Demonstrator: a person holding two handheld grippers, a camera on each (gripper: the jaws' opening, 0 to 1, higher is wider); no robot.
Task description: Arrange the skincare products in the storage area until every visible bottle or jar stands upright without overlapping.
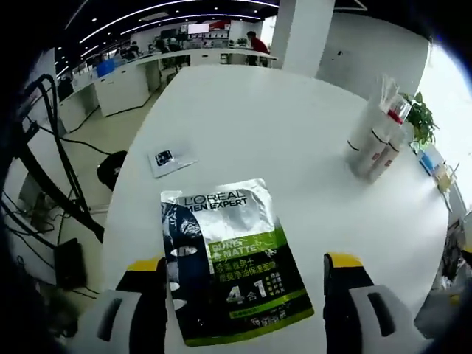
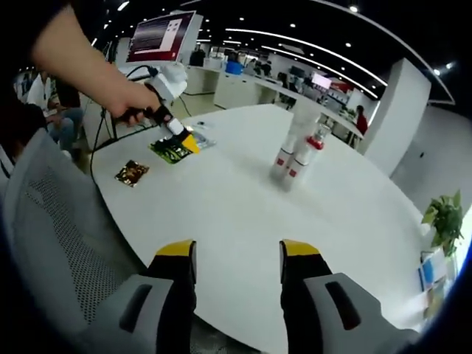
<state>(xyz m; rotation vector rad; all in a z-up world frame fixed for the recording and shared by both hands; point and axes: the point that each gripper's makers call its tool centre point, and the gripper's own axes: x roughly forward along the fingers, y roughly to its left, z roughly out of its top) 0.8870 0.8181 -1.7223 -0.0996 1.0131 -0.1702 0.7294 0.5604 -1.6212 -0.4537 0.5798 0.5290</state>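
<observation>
Both jaws stand apart: left gripper straddles the sachet lying flat, right gripper empty; bottles upright mid-table. Thin foil may slip, or a swing topple bottles

The round table is plain white. The face-mask sachet is silver at its top, then black and green with white lettering. A small packet is pale grey with a black square. Two bottles are white with red marks. A little sachet is gold-brown. Both grippers' jaws are black with yellow tips.
</observation>
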